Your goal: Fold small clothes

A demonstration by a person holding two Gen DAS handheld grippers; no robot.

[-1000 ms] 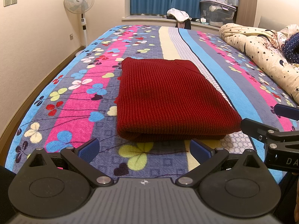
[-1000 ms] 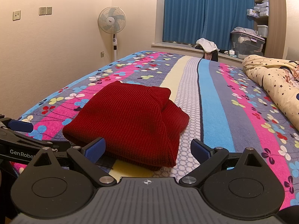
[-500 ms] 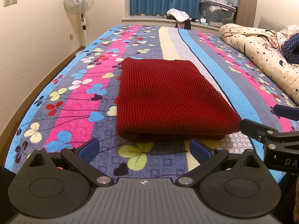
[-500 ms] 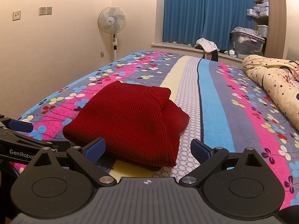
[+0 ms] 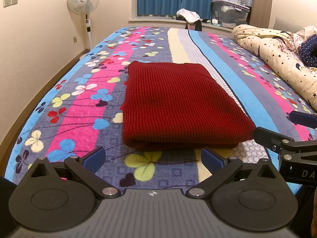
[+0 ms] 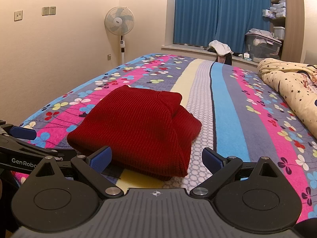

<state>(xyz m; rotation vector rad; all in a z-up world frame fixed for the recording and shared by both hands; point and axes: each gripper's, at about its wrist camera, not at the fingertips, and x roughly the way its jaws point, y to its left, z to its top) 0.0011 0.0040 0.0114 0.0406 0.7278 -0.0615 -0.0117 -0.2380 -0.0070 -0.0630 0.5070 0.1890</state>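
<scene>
Now the dark red knitted sweater (image 5: pixel 178 107) lies on the bed with the striped, flower-patterned blanket (image 5: pixel 79 103), already folded into a thick, neat block. Its rounded folded edge faces the two grippers. The left gripper (image 5: pixel 152 158) hangs just in front of that edge with its blue pads wide apart and nothing between them. The right gripper (image 6: pixel 156 158) sits by the near right corner of the sweater, and its pads are wide apart too and hold nothing. From the right wrist view, one part of the red knit sticks out on the right side, so the block is not quite even there. My guess is that the folding is nearly done, and the step now is a last tidy or one more fold. To do it well, each gripper should go low and pinch all the layers at a near corner, not just the top one. Both should then lift and move together at the same speed, so the thick knit does not slide apart or twist. The part that sticks out should be tucked in first. A cream quilt with stars (image 5: pixel 277 59) lies well apart on the right side of the bed and is not in the way.
</scene>
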